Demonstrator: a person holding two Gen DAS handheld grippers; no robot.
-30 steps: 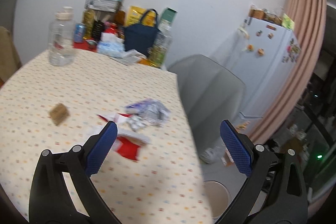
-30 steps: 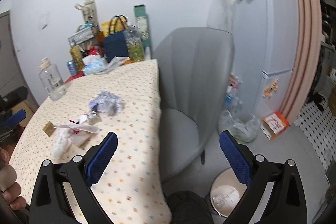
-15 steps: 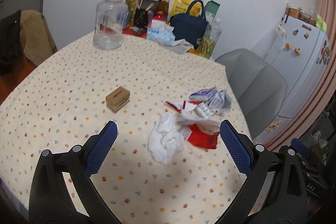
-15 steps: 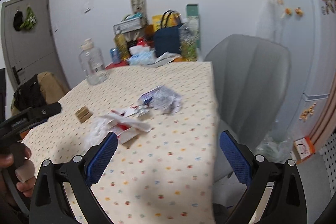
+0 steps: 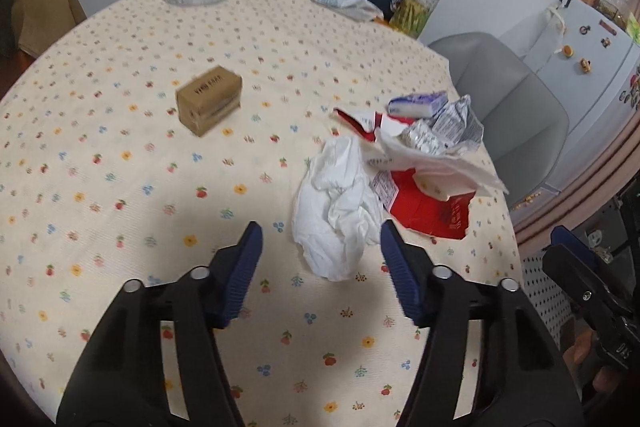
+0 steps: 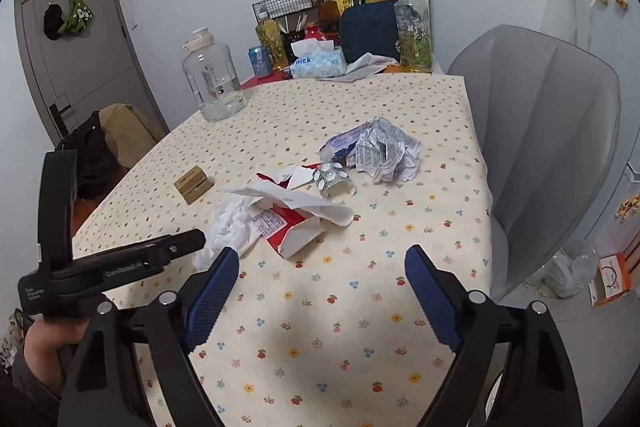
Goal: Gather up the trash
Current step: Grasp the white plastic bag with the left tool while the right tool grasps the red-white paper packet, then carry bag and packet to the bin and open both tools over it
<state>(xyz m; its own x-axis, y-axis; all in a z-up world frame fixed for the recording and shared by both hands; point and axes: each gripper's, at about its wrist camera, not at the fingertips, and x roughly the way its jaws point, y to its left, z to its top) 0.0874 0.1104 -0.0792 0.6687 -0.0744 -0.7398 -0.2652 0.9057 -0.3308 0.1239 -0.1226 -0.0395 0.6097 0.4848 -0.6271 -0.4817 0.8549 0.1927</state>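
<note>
- Floral tablecloth (image 5: 120, 187) fills both views.
- Left gripper (image 5: 320, 247) hovers with jaws apart, empty, just short of the crumpled white tissue (image 5: 340, 207).
- Right gripper (image 6: 316, 267) is spread wide, empty, near that tissue.
- Red wrapper (image 5: 428, 205) lies partly hidden beside the tissue; a brown box (image 5: 209, 100) sits apart.

The desk (image 5: 120, 195), under a floral-dotted cloth, carries a small brown box (image 5: 209, 100), a crumpled white tissue (image 5: 336, 203), red wrappers (image 5: 430, 205), crumpled paper (image 6: 384, 151), and a water jug (image 6: 212, 83).
</note>
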